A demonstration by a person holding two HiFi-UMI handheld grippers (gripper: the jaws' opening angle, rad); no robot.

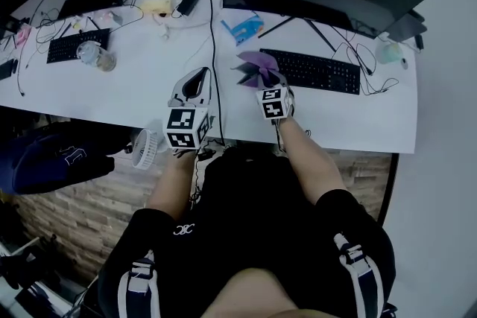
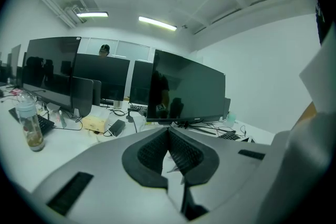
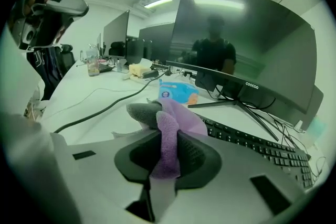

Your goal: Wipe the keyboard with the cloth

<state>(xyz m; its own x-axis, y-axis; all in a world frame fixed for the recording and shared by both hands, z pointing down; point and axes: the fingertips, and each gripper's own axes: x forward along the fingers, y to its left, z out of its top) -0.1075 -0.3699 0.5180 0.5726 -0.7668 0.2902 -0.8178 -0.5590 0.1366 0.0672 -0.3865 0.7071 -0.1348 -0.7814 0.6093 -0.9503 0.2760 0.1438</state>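
- My right tongs (image 3: 167, 159) are clamped on the purple cloth (image 3: 171, 126); it bunches up out of the jaws, with a grey fold at its left.
- In the head view the cloth (image 1: 256, 68) sits at the left end of the black keyboard (image 1: 313, 71); I cannot tell whether it touches the keys.
- My left tongs (image 2: 169, 150) are closed with nothing between the pads; they hover over the white table (image 1: 358, 123), left of the right tongs (image 1: 262, 82) and well apart from the keyboard.
- A black cable (image 1: 214, 48) runs down the table between my two tongs; the left tongs (image 1: 195, 82) sit just beside it.
- A blue packet (image 3: 178, 92) lies beyond the cloth, near the keyboard's (image 3: 252, 141) far left corner.
- The big dark monitor (image 3: 241, 44) stands behind the keyboard; its stand legs reach to the keyboard's back edge.
- Further left are a second keyboard (image 1: 78, 45), a clear bottle (image 2: 29, 123) and a yellowish box (image 2: 94, 123).
- A small white fan (image 1: 145, 149) sits at the table's near edge, by my left arm.
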